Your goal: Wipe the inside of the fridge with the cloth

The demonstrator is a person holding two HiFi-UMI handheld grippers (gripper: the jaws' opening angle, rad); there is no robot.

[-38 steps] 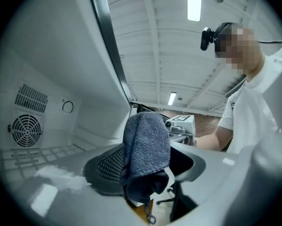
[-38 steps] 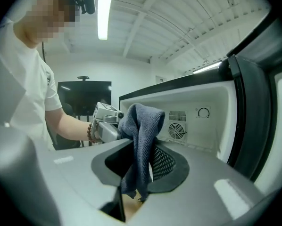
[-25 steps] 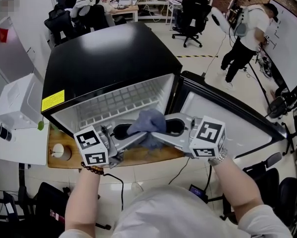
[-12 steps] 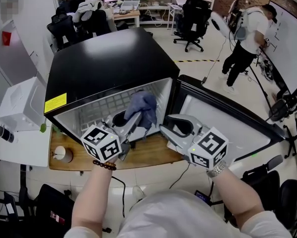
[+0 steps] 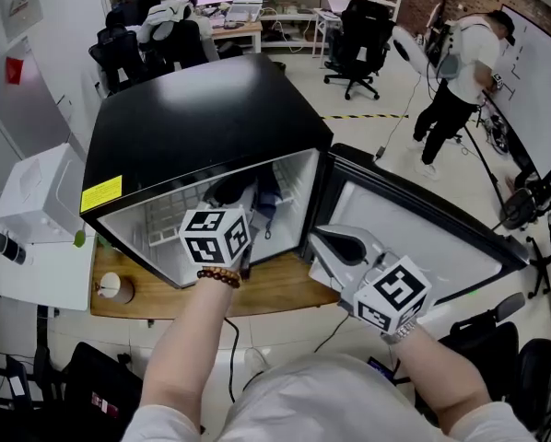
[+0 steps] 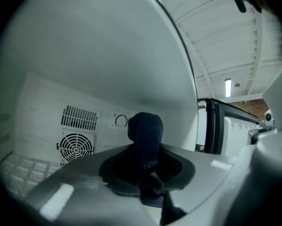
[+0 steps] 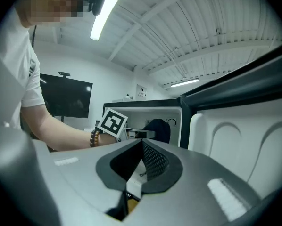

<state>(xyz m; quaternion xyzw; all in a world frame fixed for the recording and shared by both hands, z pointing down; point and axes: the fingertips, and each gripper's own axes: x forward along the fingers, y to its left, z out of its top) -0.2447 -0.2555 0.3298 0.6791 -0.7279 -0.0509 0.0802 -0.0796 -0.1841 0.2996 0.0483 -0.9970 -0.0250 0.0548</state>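
left tool [image 5: 241,201] inside fridge [image 5: 193,118], just tightened, pinching cloth [image 6: 145,133] | right tool [image 5: 322,240] outside fridge, beside door [image 5: 423,228], just pressed together, empty

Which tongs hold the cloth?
The left tongs, inside the fridge, clamp the dark blue cloth; the right tongs are shut and empty outside by the open door.

fridge [image 5: 202,109]: black outside, white inside | sticker [image 5: 99,192]: yellow | cloth [image 6: 145,126]: dark blue | left tongs [image 6: 149,160], right tongs [image 7: 141,142]: grey, cubes with black-and-white squares | surface [image 5: 275,288]: brown wood | wrist beads [image 5: 219,277]: brown
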